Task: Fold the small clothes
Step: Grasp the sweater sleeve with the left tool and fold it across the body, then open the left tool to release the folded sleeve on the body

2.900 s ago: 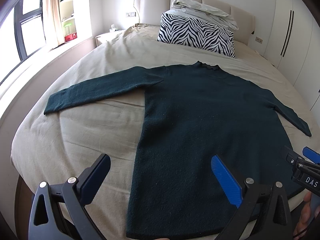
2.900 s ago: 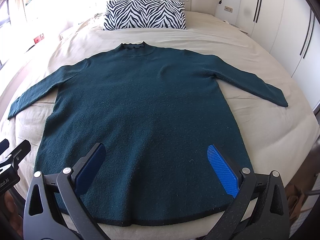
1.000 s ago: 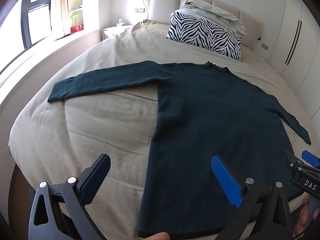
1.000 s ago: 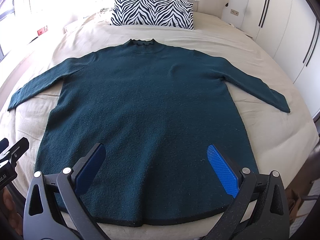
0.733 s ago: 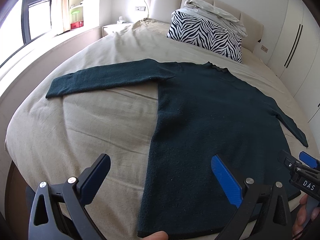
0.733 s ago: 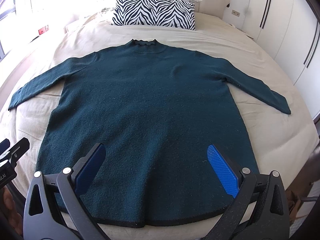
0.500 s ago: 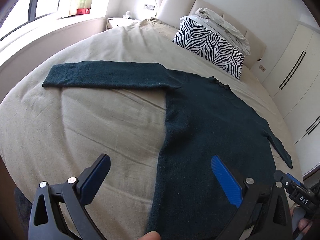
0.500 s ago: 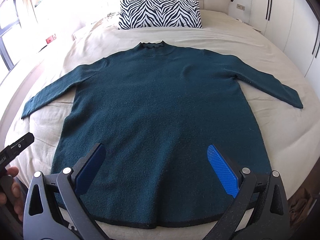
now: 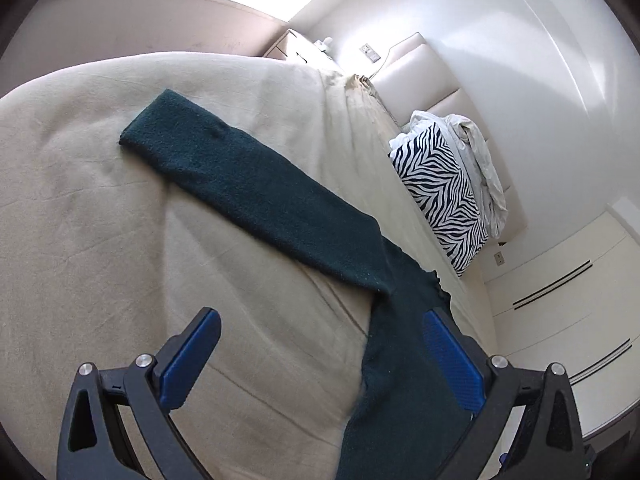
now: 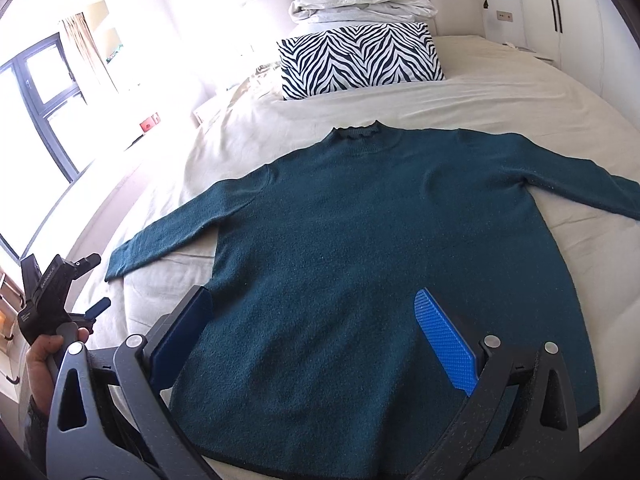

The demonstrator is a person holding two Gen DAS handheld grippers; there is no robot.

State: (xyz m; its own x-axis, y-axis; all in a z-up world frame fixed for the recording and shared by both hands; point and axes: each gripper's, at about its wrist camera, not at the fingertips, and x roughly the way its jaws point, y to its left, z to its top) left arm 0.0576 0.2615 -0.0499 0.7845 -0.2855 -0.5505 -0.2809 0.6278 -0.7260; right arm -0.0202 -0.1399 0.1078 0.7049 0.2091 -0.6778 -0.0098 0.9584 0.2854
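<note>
Lying flat on the bed (image 10: 500,92), the sweater (image 10: 360,248) was spread face up w/ both sleeves out, collar toward the zebra pillow (image 10: 360,58). L gripper (image 9: 320,356) hung above the left sleeve (image 9: 256,184) side, jaws apart, holding nothing, view tilted. R gripper (image 10: 312,340) hovered over the hem, jaws wide, empty. A hand (image 10: 44,356) held the L gripper's handle at the bed edge.

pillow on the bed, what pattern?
Black-and-white zebra stripes on the pillow; clearest in the right wrist view.
</note>
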